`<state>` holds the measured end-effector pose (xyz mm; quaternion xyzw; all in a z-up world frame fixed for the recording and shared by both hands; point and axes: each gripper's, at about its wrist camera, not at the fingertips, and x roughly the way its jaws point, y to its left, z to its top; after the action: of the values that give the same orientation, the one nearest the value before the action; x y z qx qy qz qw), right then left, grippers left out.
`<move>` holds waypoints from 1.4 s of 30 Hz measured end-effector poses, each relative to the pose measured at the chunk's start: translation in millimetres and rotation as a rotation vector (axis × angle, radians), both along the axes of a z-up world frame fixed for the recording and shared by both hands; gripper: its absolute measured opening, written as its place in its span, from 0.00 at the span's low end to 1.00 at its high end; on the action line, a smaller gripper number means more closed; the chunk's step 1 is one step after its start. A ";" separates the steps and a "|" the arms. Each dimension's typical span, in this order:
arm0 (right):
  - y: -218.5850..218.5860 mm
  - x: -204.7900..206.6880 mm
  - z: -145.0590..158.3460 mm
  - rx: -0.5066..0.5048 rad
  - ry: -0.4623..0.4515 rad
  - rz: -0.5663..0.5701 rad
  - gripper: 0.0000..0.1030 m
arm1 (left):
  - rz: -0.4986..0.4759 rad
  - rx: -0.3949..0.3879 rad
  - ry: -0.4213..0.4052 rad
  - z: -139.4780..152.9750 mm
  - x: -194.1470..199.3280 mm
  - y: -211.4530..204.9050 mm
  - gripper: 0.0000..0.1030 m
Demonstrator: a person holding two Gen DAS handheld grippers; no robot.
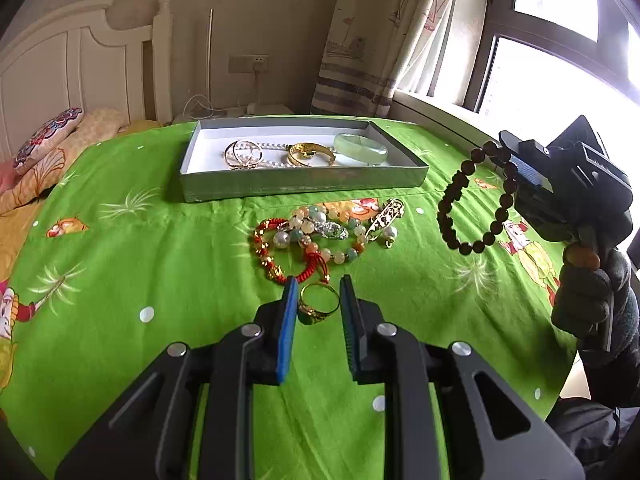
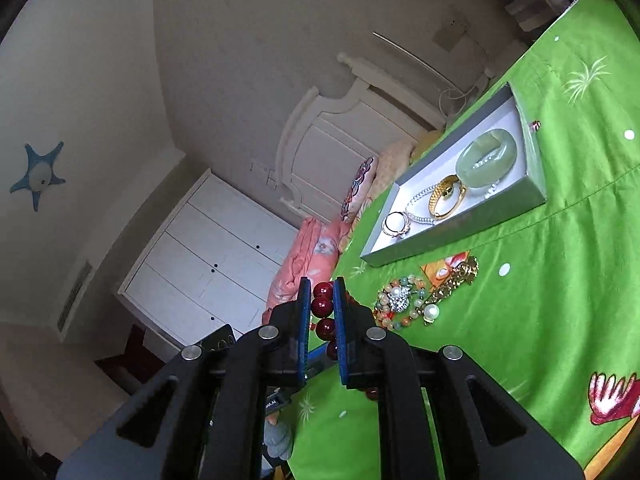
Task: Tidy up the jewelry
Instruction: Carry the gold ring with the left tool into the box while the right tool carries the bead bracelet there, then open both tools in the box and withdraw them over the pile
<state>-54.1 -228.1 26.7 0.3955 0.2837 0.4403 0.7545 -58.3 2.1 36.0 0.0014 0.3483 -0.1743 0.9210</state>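
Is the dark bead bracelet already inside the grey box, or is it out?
Out. The dark bead bracelet hangs from the right gripper, clamped between its pads above the green cloth, beside the grey box.

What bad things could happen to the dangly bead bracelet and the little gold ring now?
The dark round-bead bracelet hangs from the right hand-held gripper by only a few beads, so it might slip onto the green bedsheet. The gold ring held between the left hand-held gripper pads could pop out.

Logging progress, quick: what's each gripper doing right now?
Left gripper: shut on gold ring.
Right gripper: shut on bead bracelet.
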 end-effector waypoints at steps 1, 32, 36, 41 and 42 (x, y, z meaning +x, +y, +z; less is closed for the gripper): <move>1.3 3.8 3.1 0.002 0.000 -0.003 0.11 | -0.001 0.006 -0.011 4.7 4.0 -1.2 0.20; 42.6 189.2 22.6 -0.217 0.073 -0.240 0.11 | 0.303 -0.141 0.163 22.6 242.5 43.9 0.20; 58.7 204.6 29.5 -0.266 0.044 -0.266 0.12 | 0.352 -0.094 0.170 8.1 245.3 46.0 0.21; 100.5 217.3 32.3 -0.537 -0.006 -0.258 0.12 | 0.354 -0.056 0.145 1.2 236.2 44.1 0.62; 112.0 217.9 30.5 -0.610 -0.021 -0.241 0.12 | 0.349 -0.063 0.142 2.3 234.3 44.1 0.66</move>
<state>163.8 -116.2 57.2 0.1774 0.3457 0.2469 0.8877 176.0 46.1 38.3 -0.1000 0.4016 -0.0223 0.9101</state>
